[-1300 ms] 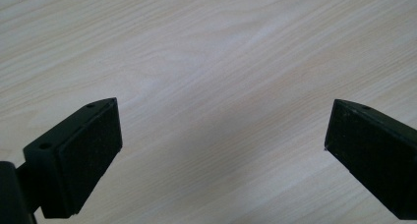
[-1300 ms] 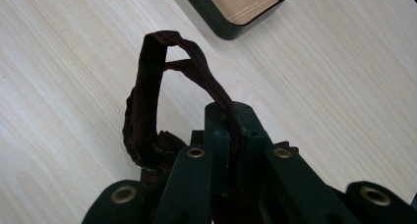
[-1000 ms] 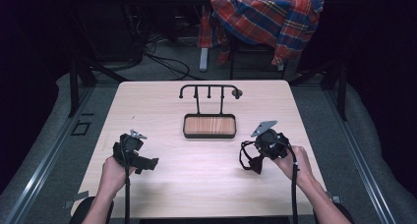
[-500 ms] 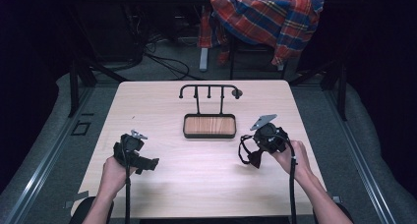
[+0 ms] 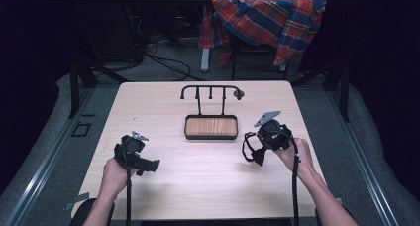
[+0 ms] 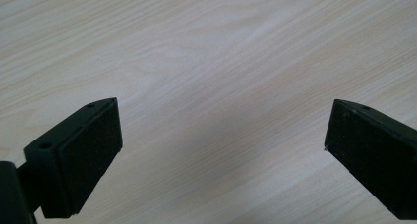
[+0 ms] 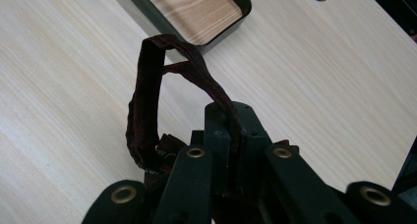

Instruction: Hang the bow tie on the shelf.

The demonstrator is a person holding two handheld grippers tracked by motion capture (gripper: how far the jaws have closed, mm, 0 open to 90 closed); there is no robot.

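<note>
The room around the surface (image 5: 208, 171) is dark, so the stuff at the back is hard to make out, apart from a red & blue checked cloth (image 5: 270, 15) on a chair. The person's arms are cut off at the bottom edge of the high view, w/ just hands & forearms showing.

The right tool (image 5: 257, 149) sits near the right edge of the surface, held by the right hand (image 5: 292, 154). In the right gripper view its jaws are closed tight together on a dark red strap (image 7: 147, 101). The strap makes a loop that sticks up & out past the jaw tips. The low end of the strap is bunched up under the jaws, hidden, so can't tell what's at that end. In the high view the strap looks like a thin dark loop hanging off the tool, too small to see more.

The left tool (image 5: 141, 161) is in the left hand (image 5: 116, 174) near the front left. In the left gripper view its 2 jaws are spread very wide w/ nothing but bare wood between them.

A black tray (image 5: 210, 136) w/ a wood floor sits in the middle, just left of the right tool, not touching it. A black rack (image 5: 210, 89) w/ small hooks stands at the tray's far side
</note>
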